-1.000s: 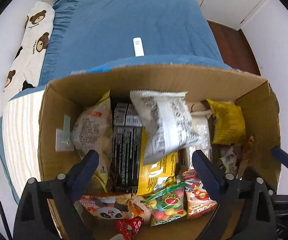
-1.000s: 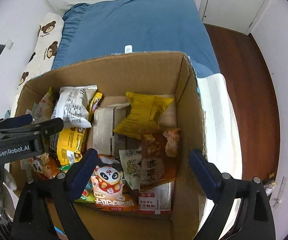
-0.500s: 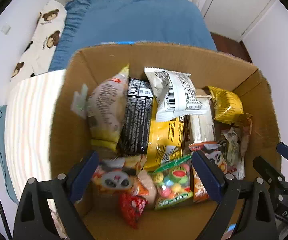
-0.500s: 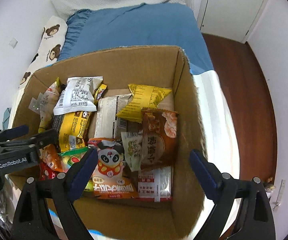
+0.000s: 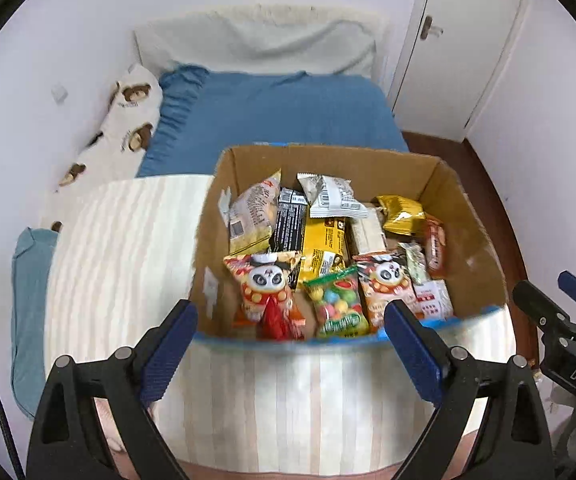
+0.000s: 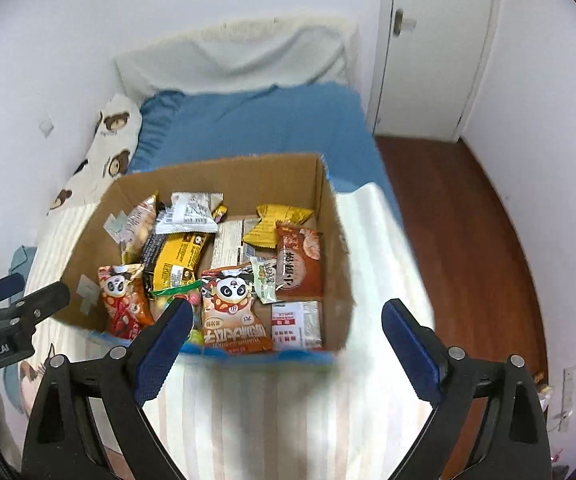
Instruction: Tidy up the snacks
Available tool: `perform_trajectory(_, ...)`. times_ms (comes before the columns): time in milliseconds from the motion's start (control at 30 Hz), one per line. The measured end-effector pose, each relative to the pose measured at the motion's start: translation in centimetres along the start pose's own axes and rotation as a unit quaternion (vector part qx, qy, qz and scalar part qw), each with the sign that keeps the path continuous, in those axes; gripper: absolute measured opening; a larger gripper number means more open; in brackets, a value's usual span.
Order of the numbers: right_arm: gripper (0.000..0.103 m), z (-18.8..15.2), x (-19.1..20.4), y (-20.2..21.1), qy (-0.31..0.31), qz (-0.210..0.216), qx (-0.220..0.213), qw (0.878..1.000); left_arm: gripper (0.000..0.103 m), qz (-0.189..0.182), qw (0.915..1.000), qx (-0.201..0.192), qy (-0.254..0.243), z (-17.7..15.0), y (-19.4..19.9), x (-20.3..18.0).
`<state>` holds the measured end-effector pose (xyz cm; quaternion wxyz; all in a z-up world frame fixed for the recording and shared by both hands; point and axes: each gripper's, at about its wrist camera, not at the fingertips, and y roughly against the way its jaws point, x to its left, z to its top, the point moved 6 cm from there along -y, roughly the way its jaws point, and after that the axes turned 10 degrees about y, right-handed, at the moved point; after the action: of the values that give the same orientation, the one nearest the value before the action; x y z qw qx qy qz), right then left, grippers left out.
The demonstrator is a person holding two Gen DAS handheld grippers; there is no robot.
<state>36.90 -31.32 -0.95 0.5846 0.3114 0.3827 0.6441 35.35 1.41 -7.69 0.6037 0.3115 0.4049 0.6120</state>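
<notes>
An open cardboard box sits on a striped cloth on the bed and holds several snack packs; it also shows in the right wrist view. Among them are a panda pack, a green candy bag, a yellow pack, a gold bag and a brown pack. My left gripper is open and empty, above and short of the box's near edge. My right gripper is open and empty, also short of the near edge.
The striped cloth covers the near part of the bed. Blue bedding and a bear-print pillow lie beyond the box. A white door and wooden floor are to the right.
Both grippers have pulled back and up from inside the box. The whole box and the room beyond now show. Both stay open and empty.
</notes>
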Motion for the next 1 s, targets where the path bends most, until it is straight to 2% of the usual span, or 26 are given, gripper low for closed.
perform_trajectory(367,0.099,-3.6,2.0,12.3,0.017,-0.019,-0.089,0.996,0.095,-0.001,0.9945,-0.101,-0.025,-4.8,10.5,-0.2)
perform_trajectory(567,0.099,-5.0,2.4,18.0,0.021,-0.026,-0.126,0.991,0.095,-0.006,0.9916,-0.127,-0.023,-6.6,14.5,0.3)
perform_trajectory(833,0.099,-6.3,2.1,23.2,0.016,-0.027,-0.162,0.986,0.095,-0.005,0.9869,-0.161,-0.009,-7.5,18.8,1.1)
perform_trajectory(1000,0.1,-6.8,2.4,24.3,0.016,-0.017,-0.167,0.986,0.095,-0.007,0.9844,-0.176,-0.005,-7.9,20.2,1.2)
